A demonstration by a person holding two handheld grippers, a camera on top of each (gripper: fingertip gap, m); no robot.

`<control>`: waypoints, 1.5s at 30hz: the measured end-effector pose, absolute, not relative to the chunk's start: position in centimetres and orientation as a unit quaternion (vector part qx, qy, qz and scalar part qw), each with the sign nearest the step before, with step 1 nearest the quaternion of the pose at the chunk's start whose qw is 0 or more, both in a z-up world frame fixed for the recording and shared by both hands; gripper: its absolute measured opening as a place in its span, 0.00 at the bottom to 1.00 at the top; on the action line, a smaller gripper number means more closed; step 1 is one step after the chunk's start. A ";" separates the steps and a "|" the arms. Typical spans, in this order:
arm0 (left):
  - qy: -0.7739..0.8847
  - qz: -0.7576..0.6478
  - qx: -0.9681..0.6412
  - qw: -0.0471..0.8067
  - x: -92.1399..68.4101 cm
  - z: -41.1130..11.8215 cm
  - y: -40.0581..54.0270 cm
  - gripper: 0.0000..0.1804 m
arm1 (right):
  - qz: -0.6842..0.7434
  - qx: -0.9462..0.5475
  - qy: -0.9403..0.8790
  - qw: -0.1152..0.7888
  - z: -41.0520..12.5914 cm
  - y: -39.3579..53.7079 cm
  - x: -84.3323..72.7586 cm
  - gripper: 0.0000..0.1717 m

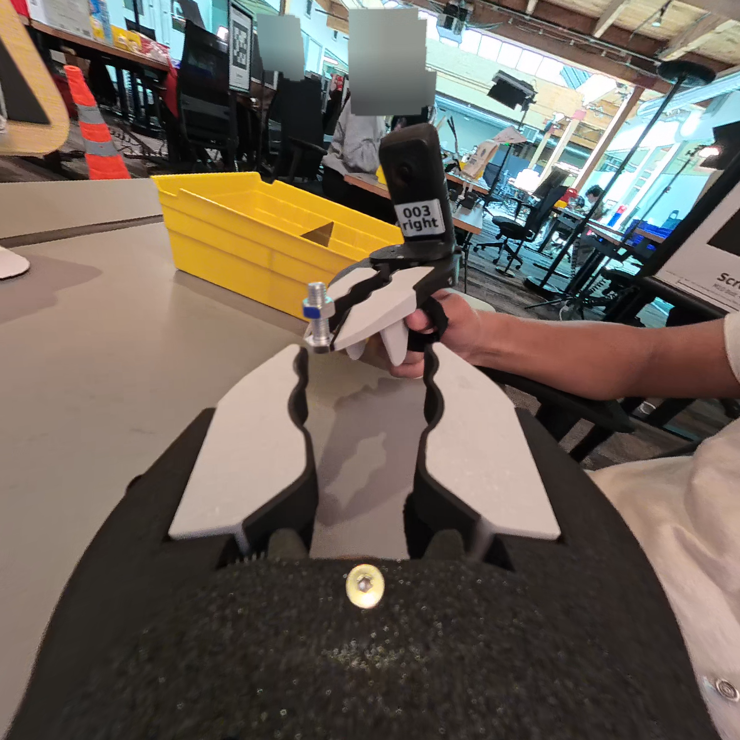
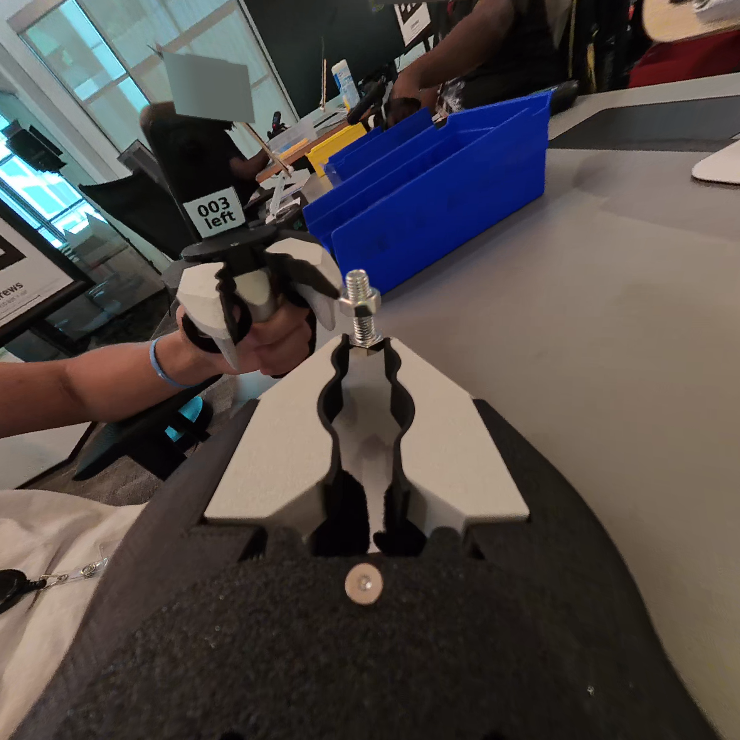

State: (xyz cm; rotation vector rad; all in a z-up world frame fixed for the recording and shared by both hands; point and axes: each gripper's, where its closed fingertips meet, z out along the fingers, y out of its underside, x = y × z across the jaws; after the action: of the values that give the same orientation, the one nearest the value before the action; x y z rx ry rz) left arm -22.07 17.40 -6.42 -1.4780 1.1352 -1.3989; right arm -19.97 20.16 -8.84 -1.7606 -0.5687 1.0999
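Right gripper (image 2: 363, 347): clamped on the head of an upright bolt (image 2: 362, 308) carrying a hex nut (image 2: 360, 303).
Left gripper (image 1: 362, 360): fingers apart, empty, close beside the nut.
Nearby: blue bin (image 2: 440, 208), yellow bin (image 1: 240, 240) on the grey table (image 2: 580, 320).

Grey table (image 1: 100, 360) with a darker seam strip, yellow bin (image 1: 256, 244) resting on it, blue bin (image 2: 436, 208) on it near the far edge, a white rounded base (image 2: 716, 168), perhaps a monitor stand, at its edge
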 end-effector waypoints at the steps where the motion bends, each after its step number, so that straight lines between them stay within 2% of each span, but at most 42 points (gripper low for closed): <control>1: 0.445 -0.550 -0.585 0.396 -22.0 -6.5 17.5 0.32 | 0.449 -0.720 -0.232 0.476 -8.8 20.2 -19.9 0.10; 7: 0.448 -0.543 -0.590 0.396 -21.1 -7.0 17.1 0.39 | 0.459 -0.714 -0.272 0.454 -9.4 18.5 -23.2 0.10; 11: 0.449 -0.557 -0.584 0.383 -20.7 -6.9 16.3 0.39 | 0.456 -0.712 -0.279 0.456 -9.3 18.6 -23.6 0.10; 13: 0.450 -0.550 -0.584 0.393 -20.9 -6.8 16.5 0.36 | 0.453 -0.714 -0.270 0.460 -9.3 19.0 -22.8 0.10; 15: 0.446 -0.554 -0.578 0.400 -21.4 -6.3 16.8 0.26 | 0.454 -0.715 -0.252 0.468 -9.0 19.5 -21.6 0.10; 16: 0.441 -0.559 -0.576 0.401 -21.7 -6.0 17.0 0.25 | 0.454 -0.715 -0.245 0.471 -8.9 19.7 -21.1 0.10; 20: 0.425 -0.559 -0.586 0.404 -21.8 -6.1 17.8 0.35 | 0.451 -0.716 -0.243 0.474 -8.8 19.8 -20.9 0.10; 26: 0.450 -0.544 -0.588 0.395 -20.8 -6.9 16.7 0.38 | 0.459 -0.712 -0.274 0.455 -9.2 18.5 -23.8 0.10; 29: 0.449 -0.551 -0.584 0.392 -20.9 -6.7 16.6 0.35 | 0.467 -0.711 -0.267 0.453 -9.1 18.7 -23.4 0.10; 32: 0.434 -0.573 -0.571 0.396 -21.9 -5.6 17.1 0.26 | 0.465 -0.712 -0.238 0.468 -8.6 19.6 -21.7 0.10; 37: 0.419 -0.567 -0.583 0.403 -22.3 -5.7 18.2 0.36 | 0.460 -0.715 -0.239 0.469 -8.7 19.6 -21.2 0.10; 45: 0.452 -0.556 -0.578 0.390 -21.3 -6.5 16.6 0.36 | 0.466 -0.712 -0.283 0.442 -9.5 17.9 -24.9 0.10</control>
State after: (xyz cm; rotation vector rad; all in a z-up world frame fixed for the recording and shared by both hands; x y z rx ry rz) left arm -21.25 16.63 -6.48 -1.4690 1.1481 -1.4128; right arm -24.88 17.90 -9.47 -1.7667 -0.7026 1.1572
